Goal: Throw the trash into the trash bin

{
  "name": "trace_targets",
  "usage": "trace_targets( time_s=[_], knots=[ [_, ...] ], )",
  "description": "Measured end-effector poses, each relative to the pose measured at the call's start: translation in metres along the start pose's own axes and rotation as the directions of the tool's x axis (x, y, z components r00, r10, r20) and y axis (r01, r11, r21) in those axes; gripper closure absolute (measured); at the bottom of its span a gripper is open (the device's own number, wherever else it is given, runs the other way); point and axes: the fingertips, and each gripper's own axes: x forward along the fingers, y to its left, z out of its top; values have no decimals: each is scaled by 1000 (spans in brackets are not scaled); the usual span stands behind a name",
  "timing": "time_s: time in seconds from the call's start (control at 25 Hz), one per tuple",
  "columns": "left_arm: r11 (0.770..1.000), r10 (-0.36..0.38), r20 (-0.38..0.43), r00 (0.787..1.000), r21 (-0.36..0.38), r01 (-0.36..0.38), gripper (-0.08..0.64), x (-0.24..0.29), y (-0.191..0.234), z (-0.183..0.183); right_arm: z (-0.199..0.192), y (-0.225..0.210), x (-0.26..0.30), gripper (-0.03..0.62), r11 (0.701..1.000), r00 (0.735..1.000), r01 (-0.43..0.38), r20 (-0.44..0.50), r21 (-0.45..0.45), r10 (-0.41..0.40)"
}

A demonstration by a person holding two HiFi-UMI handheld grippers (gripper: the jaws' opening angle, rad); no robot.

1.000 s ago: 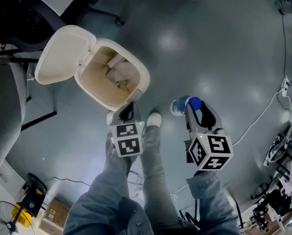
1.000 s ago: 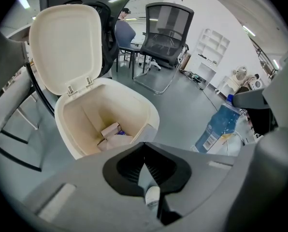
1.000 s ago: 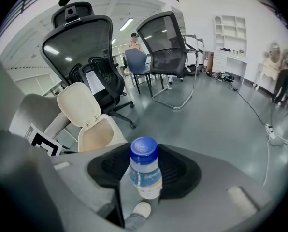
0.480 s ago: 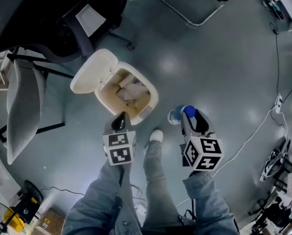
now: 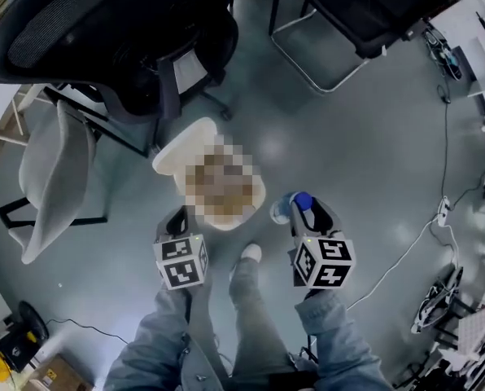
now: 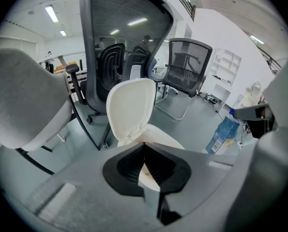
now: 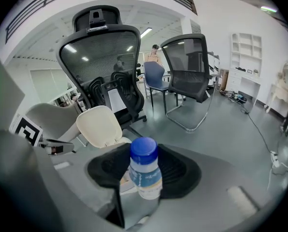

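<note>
R gripper [image 7: 142, 190] clamps bottle [image 7: 144, 170], grip unchanged. L gripper [image 6: 145, 172] shut, empty. Both have lifted since a sec ago, so bin [image 5: 257, 195] sits farther below, lid [image 6: 132, 108] up. Bottle's beside bin, not over it. Drop still pending, imo.

One trash bin [image 5: 231, 221], one bottle [image 7: 144, 174]. Two tools: left tool [image 5: 176, 217], right tool [image 5: 304, 208]. At least three chairs: mesh chair [image 5: 104, 23], grey chair [image 5: 51, 177], sled-base chair [image 5: 364, 6].
</note>
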Motion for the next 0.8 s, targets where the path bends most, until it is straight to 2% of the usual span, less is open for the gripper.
trace_targets(
  time_s=[0.2,0.44,0.8],
  knots=[
    [998,40,10,999,-40,-39,549,-5,36,0,13,38,18,413,998,999,-52,2,-29,52],
    [994,75,-14,997,-81,-76,549,-6,72,-18,8,86,40,413,992,993,-114,-22,-54,113],
    [994,76,-25,997,-80,-78,549,4,109,-22,-5,117,69,413,991,991,-125,-52,-45,122]
  ],
)
